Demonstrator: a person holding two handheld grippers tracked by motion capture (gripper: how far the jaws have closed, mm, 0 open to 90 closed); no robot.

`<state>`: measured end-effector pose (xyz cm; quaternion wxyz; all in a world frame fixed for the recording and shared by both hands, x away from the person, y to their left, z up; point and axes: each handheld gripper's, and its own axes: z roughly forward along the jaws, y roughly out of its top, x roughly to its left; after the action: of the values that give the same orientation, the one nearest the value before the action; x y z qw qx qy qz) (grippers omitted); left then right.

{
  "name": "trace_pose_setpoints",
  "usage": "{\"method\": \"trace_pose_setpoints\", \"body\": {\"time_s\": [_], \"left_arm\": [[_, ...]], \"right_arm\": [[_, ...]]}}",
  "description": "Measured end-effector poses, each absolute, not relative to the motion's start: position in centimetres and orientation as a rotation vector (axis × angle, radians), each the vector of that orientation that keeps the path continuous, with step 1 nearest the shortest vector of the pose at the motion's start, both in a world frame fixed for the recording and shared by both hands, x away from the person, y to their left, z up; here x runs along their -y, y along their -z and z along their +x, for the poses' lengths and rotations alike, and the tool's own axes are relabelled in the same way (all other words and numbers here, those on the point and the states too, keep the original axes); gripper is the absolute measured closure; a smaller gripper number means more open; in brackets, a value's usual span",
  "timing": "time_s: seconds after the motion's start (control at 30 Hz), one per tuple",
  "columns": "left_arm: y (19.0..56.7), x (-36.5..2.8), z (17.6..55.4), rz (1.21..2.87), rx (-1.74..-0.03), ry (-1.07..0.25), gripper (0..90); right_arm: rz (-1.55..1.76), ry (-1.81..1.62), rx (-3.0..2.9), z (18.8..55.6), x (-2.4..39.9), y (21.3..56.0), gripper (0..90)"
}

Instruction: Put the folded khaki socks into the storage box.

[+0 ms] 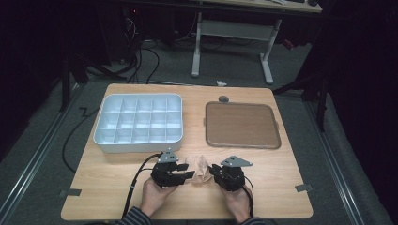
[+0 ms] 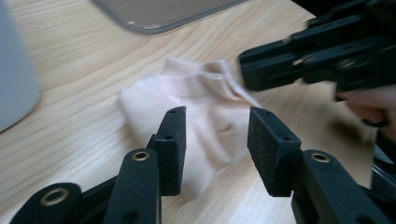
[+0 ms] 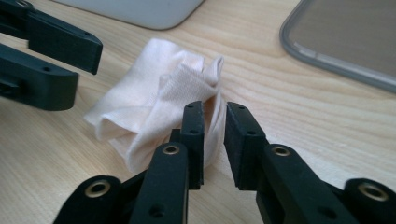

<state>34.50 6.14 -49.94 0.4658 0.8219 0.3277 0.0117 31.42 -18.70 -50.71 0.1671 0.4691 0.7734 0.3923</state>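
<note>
A crumpled pale pink cloth (image 1: pixel 202 169) lies on the wooden table near its front edge, between the two grippers. In the left gripper view the cloth (image 2: pixel 196 102) lies just beyond my left gripper (image 2: pixel 217 126), whose jaws stand well apart with nothing pressed between them. My right gripper (image 3: pixel 214 112) has its jaws close together with a narrow gap, and an upright fold of the cloth (image 3: pixel 154 98) reaches into that gap without being visibly pinched. In the high view the left gripper (image 1: pixel 187 170) and the right gripper (image 1: pixel 213 171) face each other across the cloth.
A white tray (image 1: pixel 141 147) divided into several compartments sits at the back left of the table. A brown flat tray (image 1: pixel 241 124) lies at the back right. Bare wood lies to either side of the hands. Cables and a desk frame stand on the floor behind the table.
</note>
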Motion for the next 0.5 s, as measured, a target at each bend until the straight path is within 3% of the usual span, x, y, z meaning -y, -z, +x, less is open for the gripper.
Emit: {"method": "trace_pose_setpoints", "body": {"time_s": [0.23,0.5], "left_arm": [[51.7,-6.8,35.6,2.058,-0.924,-0.074,50.7],[52.5,-5.7,35.6,2.100,-0.923,-0.102,45.3]], "right_arm": [[1.154,-1.087,-2.226,30.3,17.2,48.3,81.4],[1.117,-1.083,-2.302,31.3,14.4,48.9,82.0]]}}
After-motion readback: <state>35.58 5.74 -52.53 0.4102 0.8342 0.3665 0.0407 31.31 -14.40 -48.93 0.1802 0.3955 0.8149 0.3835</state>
